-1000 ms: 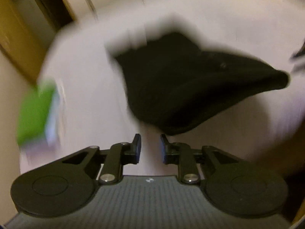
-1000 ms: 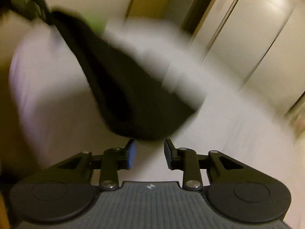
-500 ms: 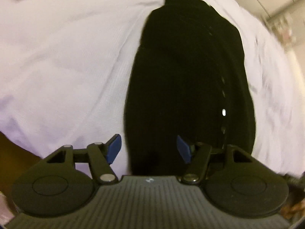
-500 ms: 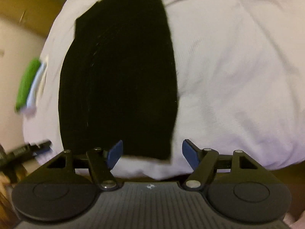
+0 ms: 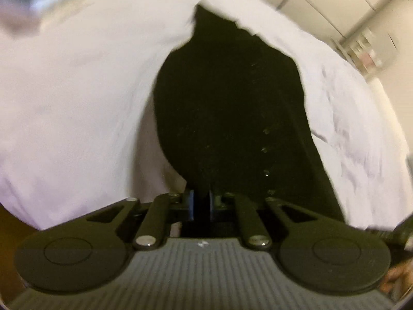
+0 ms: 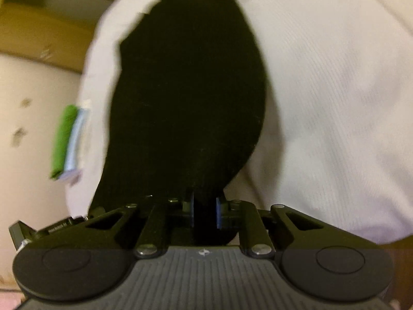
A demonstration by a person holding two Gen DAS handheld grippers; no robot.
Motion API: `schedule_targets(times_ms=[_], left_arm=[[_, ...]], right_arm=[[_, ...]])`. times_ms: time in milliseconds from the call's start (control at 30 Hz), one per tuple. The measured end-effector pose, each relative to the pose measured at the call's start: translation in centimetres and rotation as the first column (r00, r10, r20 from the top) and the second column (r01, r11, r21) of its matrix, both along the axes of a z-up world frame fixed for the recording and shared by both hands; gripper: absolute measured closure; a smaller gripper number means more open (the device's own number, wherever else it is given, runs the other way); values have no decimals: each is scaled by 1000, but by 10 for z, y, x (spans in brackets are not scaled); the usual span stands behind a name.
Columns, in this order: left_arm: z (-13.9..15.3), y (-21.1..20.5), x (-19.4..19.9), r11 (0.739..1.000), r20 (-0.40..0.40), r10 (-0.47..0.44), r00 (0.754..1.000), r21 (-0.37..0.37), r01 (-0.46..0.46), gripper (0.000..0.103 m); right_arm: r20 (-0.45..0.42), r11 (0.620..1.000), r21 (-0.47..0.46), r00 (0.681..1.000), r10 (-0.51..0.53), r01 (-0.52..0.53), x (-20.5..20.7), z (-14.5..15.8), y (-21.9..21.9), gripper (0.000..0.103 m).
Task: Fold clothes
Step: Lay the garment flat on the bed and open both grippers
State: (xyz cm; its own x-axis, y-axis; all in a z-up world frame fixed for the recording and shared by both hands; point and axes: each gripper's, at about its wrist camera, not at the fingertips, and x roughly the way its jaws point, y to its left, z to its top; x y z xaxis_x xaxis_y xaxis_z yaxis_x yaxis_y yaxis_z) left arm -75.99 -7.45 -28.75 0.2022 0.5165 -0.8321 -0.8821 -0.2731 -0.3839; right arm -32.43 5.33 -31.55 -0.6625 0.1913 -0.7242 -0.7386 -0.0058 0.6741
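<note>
While the black garment (image 5: 232, 118) lies stretched out on the white sheet (image 5: 77, 108), both grippers have hold of its near edge. Seen from the left wrist, the left gripper (image 5: 201, 204) has its jaws drawn almost together, with a fold of the dark cloth pinched between the pads. From the right wrist, the right gripper (image 6: 204, 213) is closing its jaws, and the black cloth (image 6: 188, 98) sits between the blue pads, which press on it. From there the garment runs away from both grippers as a long dark shape toward the far side of the sheet (image 6: 335, 90). Near the left edge of the sheet, a green and pale blue folded stack (image 6: 68, 139) rests, blurred. Part of a hand (image 5: 398, 275) shows at the lower right of the left view.
</note>
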Motion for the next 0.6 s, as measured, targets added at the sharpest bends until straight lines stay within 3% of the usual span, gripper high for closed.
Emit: schedule_targets(times_ms=[33,133,167,200,233,267,300,433,500,600], left_arm=[[-8,-4,4,999,-23,-12,1000,-35,11,95],[-34,-17,15,989,-88,-52,995,-143,39,94],[-56,-16,19,972,-124,-58,991,-235,28,92],[-67,-16,22,962,-150,-68,986,-273,24,91],[-64,-14,24,962,-159,-65,985,-271,20,91],[-61,-12,26,963,-168,-63,984,-269,15,90],[-52,-11,28,965,-178,-63,982,-262,15,88],[-9,-10,35,972,-298,-101,949,-235,30,87],[9,-5,40,978,-333,-120,935,-204,53,87],[25,15,49,983,-336,-149,930,-149,104,86]], right_arm=[[7,1000,12,1000,5,-6,5,7,-4,90],[83,996,-85,996,20,-13,17,-18,-20,92],[131,991,-136,991,29,-11,17,-33,-24,92],[158,984,-179,987,43,-14,16,-46,-28,91],[169,977,-211,983,65,-28,14,-53,-28,82],[216,979,-196,971,103,-60,9,-46,-25,65],[263,979,-182,955,139,-93,5,-39,-21,58],[472,968,-71,847,244,-239,-10,4,-6,56],[484,970,0,848,214,-245,-5,22,4,56],[432,966,119,888,156,-228,-11,46,27,56]])
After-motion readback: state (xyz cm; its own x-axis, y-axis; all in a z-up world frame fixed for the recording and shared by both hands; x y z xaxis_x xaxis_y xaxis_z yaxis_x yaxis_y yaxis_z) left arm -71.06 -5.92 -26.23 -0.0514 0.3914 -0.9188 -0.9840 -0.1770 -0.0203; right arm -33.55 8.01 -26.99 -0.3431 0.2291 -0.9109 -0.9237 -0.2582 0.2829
